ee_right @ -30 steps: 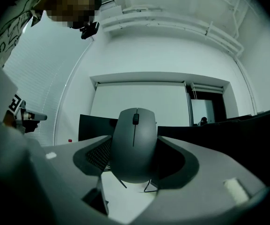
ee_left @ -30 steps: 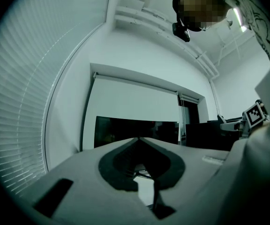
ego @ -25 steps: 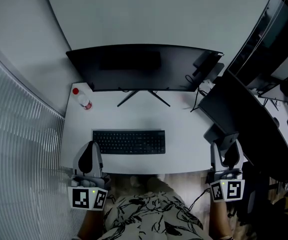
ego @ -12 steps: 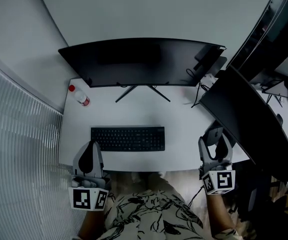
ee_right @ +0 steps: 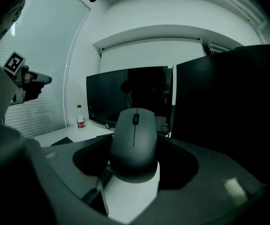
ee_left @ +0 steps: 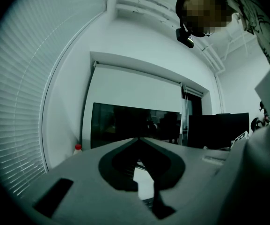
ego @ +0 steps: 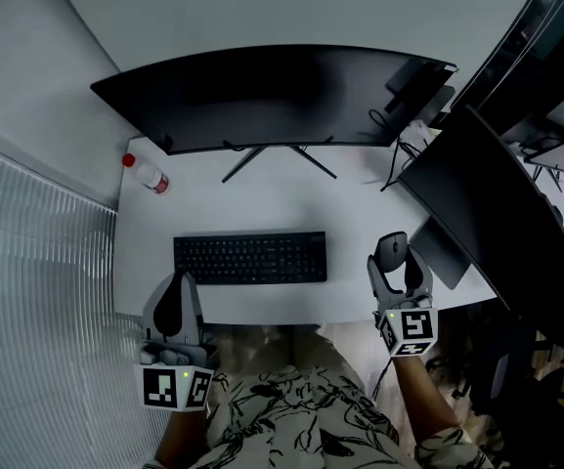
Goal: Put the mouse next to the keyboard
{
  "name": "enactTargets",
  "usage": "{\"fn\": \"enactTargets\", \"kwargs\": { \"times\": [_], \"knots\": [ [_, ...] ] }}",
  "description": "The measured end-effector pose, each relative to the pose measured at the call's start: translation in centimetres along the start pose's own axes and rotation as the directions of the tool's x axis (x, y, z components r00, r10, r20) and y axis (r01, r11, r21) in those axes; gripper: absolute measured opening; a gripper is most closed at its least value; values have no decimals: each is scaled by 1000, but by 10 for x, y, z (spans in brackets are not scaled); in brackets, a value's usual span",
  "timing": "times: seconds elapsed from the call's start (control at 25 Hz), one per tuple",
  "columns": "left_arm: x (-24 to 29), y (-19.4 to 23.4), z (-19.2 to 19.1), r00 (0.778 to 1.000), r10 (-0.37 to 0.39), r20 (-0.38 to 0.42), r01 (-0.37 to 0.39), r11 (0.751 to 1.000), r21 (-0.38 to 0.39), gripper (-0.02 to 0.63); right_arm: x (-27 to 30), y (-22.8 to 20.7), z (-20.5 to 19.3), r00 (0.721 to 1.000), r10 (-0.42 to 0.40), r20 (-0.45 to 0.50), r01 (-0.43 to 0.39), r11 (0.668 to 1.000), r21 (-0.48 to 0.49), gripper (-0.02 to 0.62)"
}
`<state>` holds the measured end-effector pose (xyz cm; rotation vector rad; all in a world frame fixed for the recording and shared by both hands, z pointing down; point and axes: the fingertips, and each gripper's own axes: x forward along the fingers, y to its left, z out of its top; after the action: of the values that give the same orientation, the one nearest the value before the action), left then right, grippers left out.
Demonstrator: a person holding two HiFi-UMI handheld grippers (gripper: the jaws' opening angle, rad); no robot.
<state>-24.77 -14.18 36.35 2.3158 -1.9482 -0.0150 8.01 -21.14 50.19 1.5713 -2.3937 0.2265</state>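
A dark grey mouse [ego: 392, 249] sits between the jaws of my right gripper [ego: 395, 264], which is shut on it. It is over the white desk [ego: 360, 213], a short gap to the right of the black keyboard [ego: 249, 258]. In the right gripper view the mouse [ee_right: 135, 139] fills the middle, wheel facing up, with the pads at both its sides. My left gripper [ego: 172, 303] is at the desk's front edge, below the keyboard's left end. Its jaws meet with nothing between them [ee_left: 137, 146].
A wide curved monitor [ego: 262, 96] on a V-shaped stand spans the back of the desk. A red-capped bottle [ego: 147, 176] lies at the back left. A second dark screen [ego: 487, 223] and cables crowd the right edge. Slatted blinds [ego: 37, 262] line the left side.
My right gripper has carried the mouse leftward and forward from the desk's right front corner to a spot just right of the keyboard. The left gripper has stayed put.
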Motion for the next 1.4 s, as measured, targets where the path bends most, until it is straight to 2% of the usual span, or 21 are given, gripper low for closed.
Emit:
{"fn": "enactTargets", "kwargs": {
  "times": [0.28, 0.48, 0.64, 1.12, 1.4],
  "knots": [
    [3, 3, -18, 999, 1, -41, -1, 1000, -10, -3, 33, 11, -58, 991, 21, -129, -19, 1000, 16, 304],
    [9, 8, -29, 998, 4, -67, -5, 1000, -15, -3, 52, 17, -96, 972, 28, -233, -22, 999, 28, 304],
    [14, 11, -37, 996, 6, -86, -8, 1000, -23, -3, 68, 19, -118, 961, 15, -276, -7, 1000, 30, 304],
    [18, 17, -57, 991, 21, -130, -26, 999, -35, -3, 91, 30, -182, 886, 29, -462, 4, 998, 69, 304],
    [19, 17, -68, 988, 24, -152, -31, 999, -43, -3, 96, 32, -203, 848, 27, -529, 19, 996, 82, 304]
  ]
}}
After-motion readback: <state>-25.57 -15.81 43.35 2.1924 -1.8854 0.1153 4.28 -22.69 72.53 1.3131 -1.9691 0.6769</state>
